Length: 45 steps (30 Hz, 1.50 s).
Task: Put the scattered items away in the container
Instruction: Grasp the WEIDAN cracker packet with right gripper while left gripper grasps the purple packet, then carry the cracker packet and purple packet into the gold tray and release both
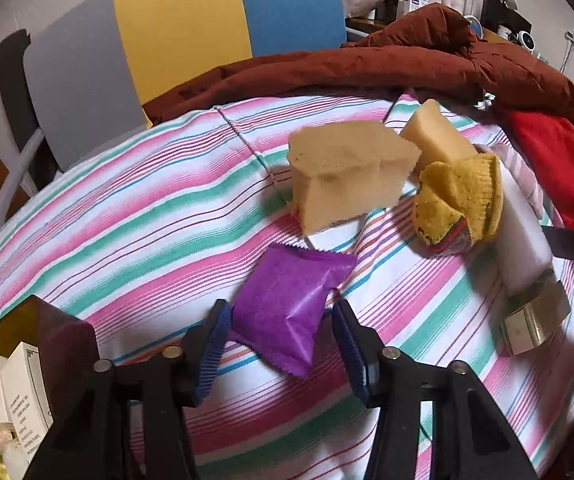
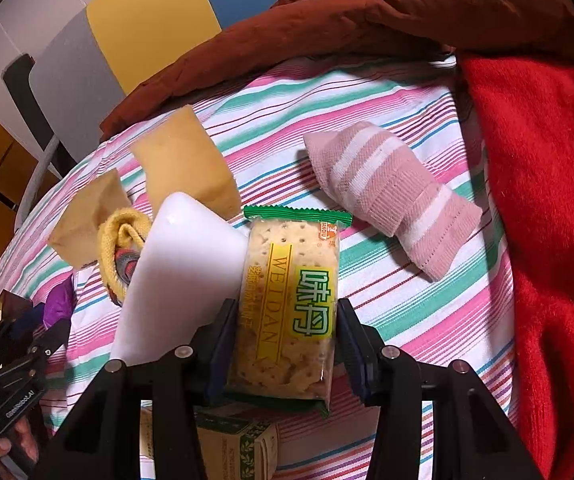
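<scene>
1. Only the left wrist view shows the left gripper [image 1: 281, 344] released, its pads astride the purple packet [image 1: 293, 304] lying on the striped cloth [image 1: 127, 220].
2. Only the right wrist view shows the right gripper [image 2: 283, 350] grasping the cracker packet [image 2: 291, 300]; a pink sock [image 2: 391, 196] lies far right.

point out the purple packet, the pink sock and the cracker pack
purple packet [image 1: 291, 312], left wrist view, middle of its wrapper
pink sock [image 2: 391, 196], right wrist view, middle of the striped knit
cracker pack [image 2: 287, 300], right wrist view, centre of the label
</scene>
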Motion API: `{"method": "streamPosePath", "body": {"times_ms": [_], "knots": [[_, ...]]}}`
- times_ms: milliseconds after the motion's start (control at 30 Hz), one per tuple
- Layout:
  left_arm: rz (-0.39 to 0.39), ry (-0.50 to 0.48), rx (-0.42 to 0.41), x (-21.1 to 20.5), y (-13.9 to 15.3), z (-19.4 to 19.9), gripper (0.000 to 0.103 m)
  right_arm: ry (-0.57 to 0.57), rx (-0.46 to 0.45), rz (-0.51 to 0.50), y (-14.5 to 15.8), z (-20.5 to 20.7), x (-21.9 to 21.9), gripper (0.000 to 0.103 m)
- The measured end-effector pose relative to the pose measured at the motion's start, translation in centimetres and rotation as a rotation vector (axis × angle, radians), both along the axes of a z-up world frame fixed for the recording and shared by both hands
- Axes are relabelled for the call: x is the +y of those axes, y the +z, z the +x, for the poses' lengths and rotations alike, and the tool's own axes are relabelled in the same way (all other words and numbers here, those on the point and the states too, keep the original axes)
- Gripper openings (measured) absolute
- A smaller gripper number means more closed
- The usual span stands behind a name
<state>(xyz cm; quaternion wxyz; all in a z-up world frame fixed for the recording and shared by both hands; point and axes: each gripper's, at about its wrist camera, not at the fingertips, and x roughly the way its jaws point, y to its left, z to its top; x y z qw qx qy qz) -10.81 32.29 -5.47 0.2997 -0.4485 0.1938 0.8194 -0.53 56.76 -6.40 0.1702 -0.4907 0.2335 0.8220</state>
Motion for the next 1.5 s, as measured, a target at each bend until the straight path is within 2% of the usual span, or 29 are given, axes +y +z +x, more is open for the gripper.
{"method": "streamPosePath", "body": {"times_ms": [167, 433, 733, 967, 1267, 1500], "knots": [[0.007, -0.035, 0.029, -0.1, 0.1, 0.8, 0.041, 0.000, 0.004, -0.001, -0.1, -0.1, 0.1, 0.049], [0.137, 0.047, -0.043, -1.4, 0.5, 2.0, 0.040, 0.002, 0.005, 0.007, -0.2, -0.2, 0.1, 0.049], [0.172, 0.037, -0.023, -2.2, 0.2, 5.6, 0.040, 0.000, 0.009, 0.020, 0.1, 0.2, 0.0, 0.049], [0.197, 0.049, -0.007, -3.2, -0.4, 6.8, 0.040, -0.033, 0.017, 0.042, 0.5, 0.8, 0.4, 0.048], [0.223, 0.077, -0.045, -4.3, -0.9, 7.3, 0.038, -0.062, 0.083, 0.132, 2.5, 1.2, 0.6, 0.048], [0.283, 0.056, -0.056, -5.4, 0.6, 9.2, 0.038, -0.038, 0.208, 0.138, 4.4, 1.6, 0.1, 0.048]]}}
